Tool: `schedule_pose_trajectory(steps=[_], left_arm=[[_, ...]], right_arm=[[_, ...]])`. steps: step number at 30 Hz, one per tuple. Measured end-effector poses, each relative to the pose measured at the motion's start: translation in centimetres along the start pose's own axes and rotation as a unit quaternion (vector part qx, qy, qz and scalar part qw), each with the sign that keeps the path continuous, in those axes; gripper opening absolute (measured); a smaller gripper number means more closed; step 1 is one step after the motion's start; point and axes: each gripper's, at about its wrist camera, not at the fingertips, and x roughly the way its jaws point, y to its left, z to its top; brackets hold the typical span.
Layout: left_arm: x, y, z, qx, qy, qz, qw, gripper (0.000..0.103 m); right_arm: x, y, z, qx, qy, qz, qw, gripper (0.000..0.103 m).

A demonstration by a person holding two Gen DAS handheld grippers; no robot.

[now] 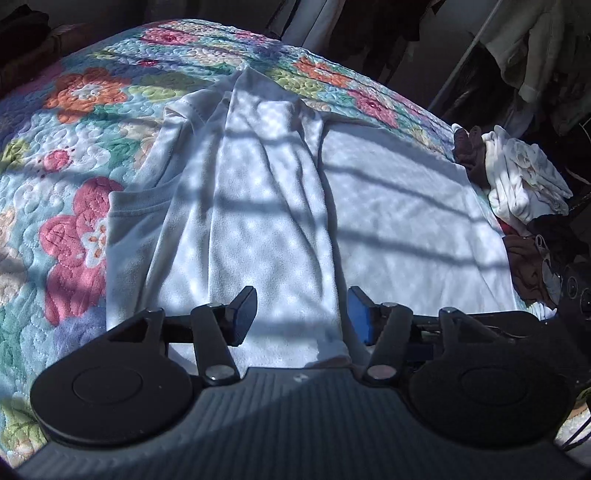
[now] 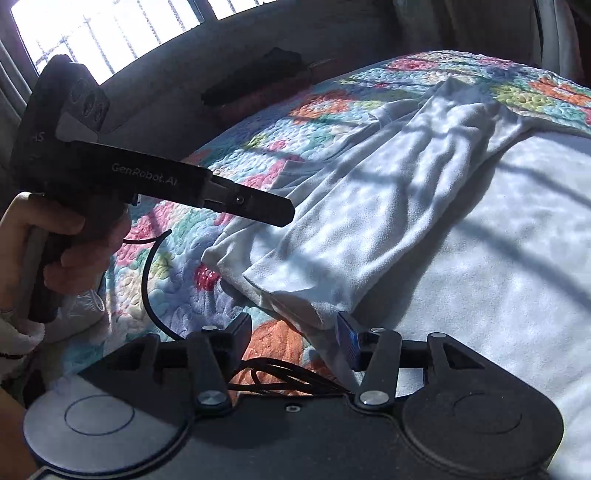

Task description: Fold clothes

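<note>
A white shirt (image 1: 388,206) lies spread on a floral quilt (image 1: 74,122), with one side and sleeve (image 1: 251,206) folded over onto the body. My left gripper (image 1: 301,317) is open and empty, hovering just above the folded part's near end. The shirt also shows in the right wrist view (image 2: 461,240), its folded strip (image 2: 351,225) running diagonally. My right gripper (image 2: 295,339) is open and empty, its fingers at the near corner of that strip. The left gripper (image 2: 280,210) appears there from the side, held by a hand, above the shirt's left edge.
A pile of crumpled white and dark clothes (image 1: 517,184) sits at the quilt's right edge. Clothes hang on a rack (image 1: 535,55) behind. A black cable (image 2: 147,280) loops over the quilt (image 2: 177,280) near the right gripper. A bright window (image 2: 110,33) is at far left.
</note>
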Motion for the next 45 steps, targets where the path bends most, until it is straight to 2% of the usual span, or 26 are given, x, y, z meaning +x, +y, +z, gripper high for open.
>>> schedule_pose_trajectory(steps=[1,3,5,7,9,12,14,16,18,19,20,22,23,24,25,26,28,29,31,35,36,38,39,42,43,45], left_arm=[[0.0,-0.9,0.2,0.007,0.005,-0.008,0.9999,0.054],[0.4,-3.1,0.3,0.034,0.016,-0.021,0.9991,0.055],[1.0,-5.5,0.1,0.068,0.02,-0.041,0.9967,0.059],[1.5,-7.3,-0.3,0.088,0.015,-0.064,0.9939,0.071],[2.4,-9.8,-1.1,0.111,0.025,-0.092,0.9892,0.072],[3.8,-12.9,-2.3,0.136,0.056,-0.126,0.981,0.072],[4.8,-15.0,-3.1,0.15,0.082,-0.147,0.9741,0.072],[5.7,-16.6,-3.2,0.145,0.133,-0.163,0.9668,0.072],[5.9,-17.3,-2.6,0.125,0.188,-0.165,0.9601,0.072],[5.4,-17.3,-2.1,0.117,0.199,-0.157,0.9603,0.072],[4.8,-17.2,-1.6,0.112,0.202,-0.151,0.9612,0.072],[3.3,-16.5,-0.6,0.116,0.172,-0.137,0.9685,0.073],[2.5,-16.1,-0.2,0.117,0.158,-0.13,0.9719,0.074],[2.3,-15.6,0.3,0.114,0.149,-0.126,0.974,0.077],[2.7,-15.0,0.9,0.108,0.149,-0.125,0.9749,0.079],[3.2,-14.7,0.9,0.105,0.151,-0.126,0.9749,0.079],[4.7,-14.4,0.2,0.105,0.15,-0.129,0.9746,0.079],[5.8,-14.7,-0.2,0.113,0.142,-0.135,0.9741,0.079],[7.4,-15.2,-1.3,0.125,0.125,-0.139,0.9744,0.077],[10.2,-17.5,-3.4,0.171,0.093,-0.138,0.9712,0.076],[10.6,-18.2,-3.9,0.185,0.085,-0.13,0.9704,0.076],[11.0,-19.6,-4.6,0.209,0.072,-0.111,0.9688,0.078],[11.2,-20.2,-5.0,0.221,0.067,-0.105,0.9672,0.078],[11.8,-21.3,-5.5,0.237,0.075,-0.093,0.9641,0.079],[12.0,-21.4,-5.6,0.237,0.08,-0.087,0.9644,0.079],[12.2,-21.3,-5.8,0.234,0.088,-0.076,0.9653,0.079]], right_arm=[[-1.1,0.1,-0.2,0.01,-0.01,-0.004,1.0,0.057],[-4.4,0.3,-1.1,0.035,-0.036,-0.029,0.998,0.064],[-7.6,0.0,-2.6,0.049,-0.06,-0.071,0.994,0.068],[-10.8,-0.6,-4.3,0.058,-0.082,-0.12,0.988,0.068],[-13.7,-1.9,-6.1,0.086,-0.089,-0.179,0.976,0.068],[-17.5,-4.9,-8.9,0.168,-0.08,-0.231,0.955,0.068],[-19.6,-7.2,-11.0,0.238,-0.074,-0.248,0.936,0.068],[-21.1,-9.0,-12.5,0.297,-0.052,-0.256,0.918,0.068],[-22.6,-9.7,-13.0,0.337,-0.039,-0.248,0.908,0.068],[-23.6,-9.4,-13.2,0.348,-0.048,-0.235,0.906,0.068],[-24.7,-9.0,-13.2,0.354,-0.065,-0.214,0.908,0.068],[-26.5,-7.6,-13.1,0.354,-0.083,-0.171,0.916,0.068],[-26.9,-7.0,-13.0,0.348,-0.083,-0.164,0.919,0.069],[-27.1,-6.2,-12.8,0.334,-0.08,-0.166,0.924,0.069],[-27.2,-5.9,-12.7,0.327,-0.074,-0.179,0.925,0.074],[-27.0,-5.9,-12.8,0.324,-0.07,-0.194,0.923,0.085],[-26.1,-6.8,-13.4,0.329,-0.077,-0.218,0.916,0.092],[-25.6,-7.9,-14.0,0.353,-0.078,-0.232,0.903,0.092],[-24.4,-10.8,-15.2,0.412,-0.068,-0.265,0.869,0.092],[-23.5,-15.1,-17.2,0.513,-0.076,-0.27,0.811,0.091],[-23.4,-15.6,-17.3,0.528,-0.08,-0.266,0.803,0.091],[-22.7,-16.5,-16.8,0.542,-0.079,-0.258,0.796,0.091],[-22.3,-16.8,-16.5,0.541,-0.078,-0.256,0.798,0.091],[-20.1,-18.4,-15.6,0.552,-0.047,-0.262,0.79,0.091],[-19.5,-18.8,-15.6,0.556,-0.038,-0.268,0.786,0.091],[-18.1,-19.8,-16.2,0.579,-0.024,-0.273,0.768,0.091]])
